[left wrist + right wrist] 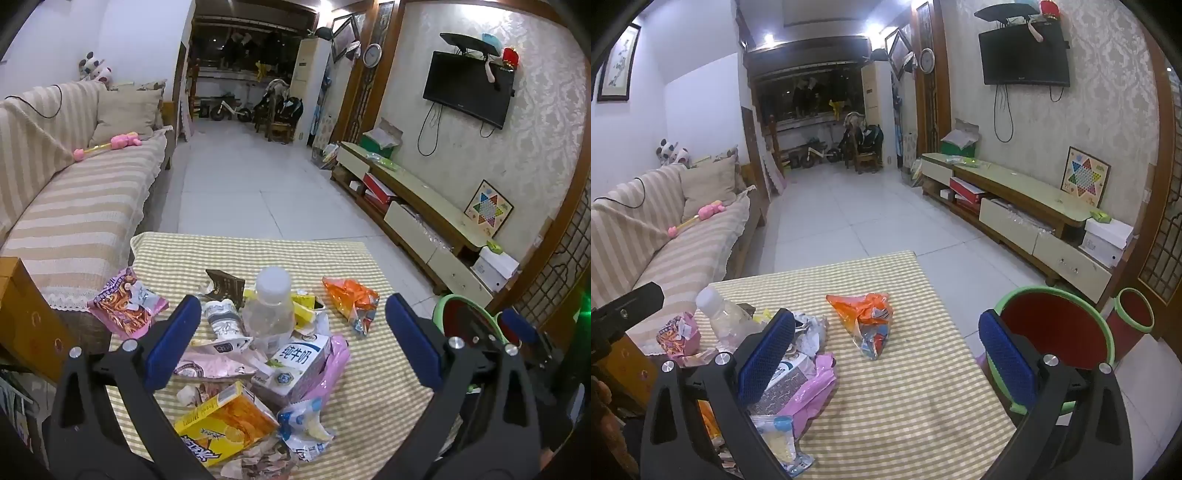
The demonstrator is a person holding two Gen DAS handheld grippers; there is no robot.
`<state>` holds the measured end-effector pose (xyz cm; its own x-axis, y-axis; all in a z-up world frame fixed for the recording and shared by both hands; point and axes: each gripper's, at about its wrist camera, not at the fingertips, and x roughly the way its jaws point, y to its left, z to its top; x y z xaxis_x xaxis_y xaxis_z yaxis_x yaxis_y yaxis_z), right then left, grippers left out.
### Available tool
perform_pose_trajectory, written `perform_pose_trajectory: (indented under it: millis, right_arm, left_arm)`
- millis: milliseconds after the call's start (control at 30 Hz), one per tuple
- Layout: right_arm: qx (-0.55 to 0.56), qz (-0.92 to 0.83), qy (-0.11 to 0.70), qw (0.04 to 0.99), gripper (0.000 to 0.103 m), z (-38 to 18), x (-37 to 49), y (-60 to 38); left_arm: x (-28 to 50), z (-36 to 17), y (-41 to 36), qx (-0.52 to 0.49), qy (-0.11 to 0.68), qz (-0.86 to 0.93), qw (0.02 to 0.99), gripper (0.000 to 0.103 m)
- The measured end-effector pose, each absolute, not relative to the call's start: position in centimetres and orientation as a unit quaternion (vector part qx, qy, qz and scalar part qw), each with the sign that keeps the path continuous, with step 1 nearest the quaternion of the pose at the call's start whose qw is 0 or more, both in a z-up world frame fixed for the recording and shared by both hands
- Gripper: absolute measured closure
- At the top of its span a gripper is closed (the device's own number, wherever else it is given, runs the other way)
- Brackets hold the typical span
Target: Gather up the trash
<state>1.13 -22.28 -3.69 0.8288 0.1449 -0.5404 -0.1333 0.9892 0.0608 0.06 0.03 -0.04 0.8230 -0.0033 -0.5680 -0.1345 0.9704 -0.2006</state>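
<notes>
The white and blue milk carton (295, 363), lying in the pile near the middle of the tabletop (369, 258), reads "纯牛奶" in blue. Print on the yellow snack box (221, 424) and the wrappers is too blurred to read.

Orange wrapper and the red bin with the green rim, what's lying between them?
Only bare checkered tablecloth between the orange wrapper and the red bin, per the right wrist view.

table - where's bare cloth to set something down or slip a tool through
Bare cloth: the far strip of the table beyond the orange wrapper, and the near right part beside the red bin. Crowded: left side, around the plastic bottle and milk carton.
</notes>
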Motion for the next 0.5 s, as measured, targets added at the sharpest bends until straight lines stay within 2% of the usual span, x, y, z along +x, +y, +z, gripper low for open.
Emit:
perform_pose_trajectory:
  millis: [500]
  right_arm:
    - [0.009, 0.067, 0.279, 0.958, 0.007, -4.3, 0.4, -21.5]
  left_arm:
    - [0.2, -1.1, -0.4, -0.111, 0.311, 0.026, 0.944, 0.005]
